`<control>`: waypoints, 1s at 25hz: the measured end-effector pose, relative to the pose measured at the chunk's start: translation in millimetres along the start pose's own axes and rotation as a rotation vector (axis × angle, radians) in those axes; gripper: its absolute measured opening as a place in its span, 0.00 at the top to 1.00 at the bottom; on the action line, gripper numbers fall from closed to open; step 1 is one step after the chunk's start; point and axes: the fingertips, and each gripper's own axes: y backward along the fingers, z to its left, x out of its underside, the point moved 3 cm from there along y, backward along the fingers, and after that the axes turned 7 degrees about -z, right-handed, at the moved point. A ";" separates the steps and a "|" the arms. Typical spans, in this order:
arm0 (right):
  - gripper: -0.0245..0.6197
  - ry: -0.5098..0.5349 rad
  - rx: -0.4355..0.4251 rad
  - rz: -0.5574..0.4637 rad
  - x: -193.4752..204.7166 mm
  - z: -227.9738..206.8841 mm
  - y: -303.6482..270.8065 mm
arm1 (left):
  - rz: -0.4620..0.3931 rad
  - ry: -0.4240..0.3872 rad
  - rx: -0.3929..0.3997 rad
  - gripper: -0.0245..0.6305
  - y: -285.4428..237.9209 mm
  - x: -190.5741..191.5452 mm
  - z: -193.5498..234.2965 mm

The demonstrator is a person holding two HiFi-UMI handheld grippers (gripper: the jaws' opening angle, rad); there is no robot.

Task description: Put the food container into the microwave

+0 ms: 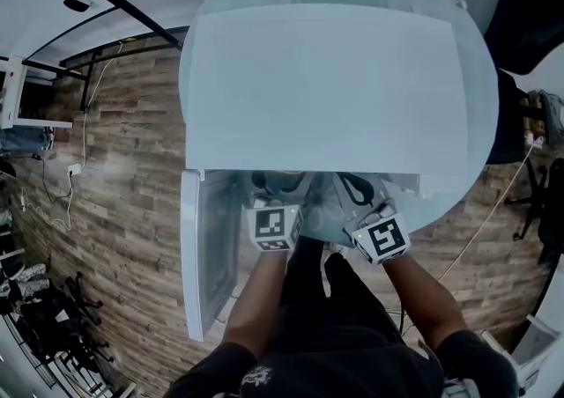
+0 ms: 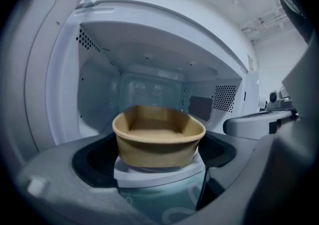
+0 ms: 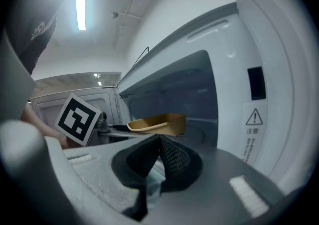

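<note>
1. Facing the white box-shaped microwave oven (image 1: 326, 88), door open. The head view shows only its top and hides the cavity.
2. Brown paper food container (image 2: 159, 142) is at the cavity mouth and empty. Judged light, thin-walled and crushable, so grip the sides below the rim, gently. Only the right gripper view shows it side-on.
3. Left tongs (image 2: 158, 162) appear clamped on its sides. Right tongs (image 3: 158, 142) are closed and empty.

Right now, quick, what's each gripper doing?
Left gripper: jaws shut on the food container, at the open microwave.
Right gripper: jaws shut, holding nothing.
</note>
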 end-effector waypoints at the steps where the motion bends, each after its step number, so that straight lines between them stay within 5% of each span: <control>1: 0.96 0.001 0.002 0.000 0.2 -0.5 0.2 | 0.003 0.001 0.000 0.19 -1.9 1.0 0.8; 25: 0.96 -0.015 -0.010 -0.006 0.9 -0.7 3.2 | 0.081 -0.076 -0.114 0.14 -17.0 23.7 8.8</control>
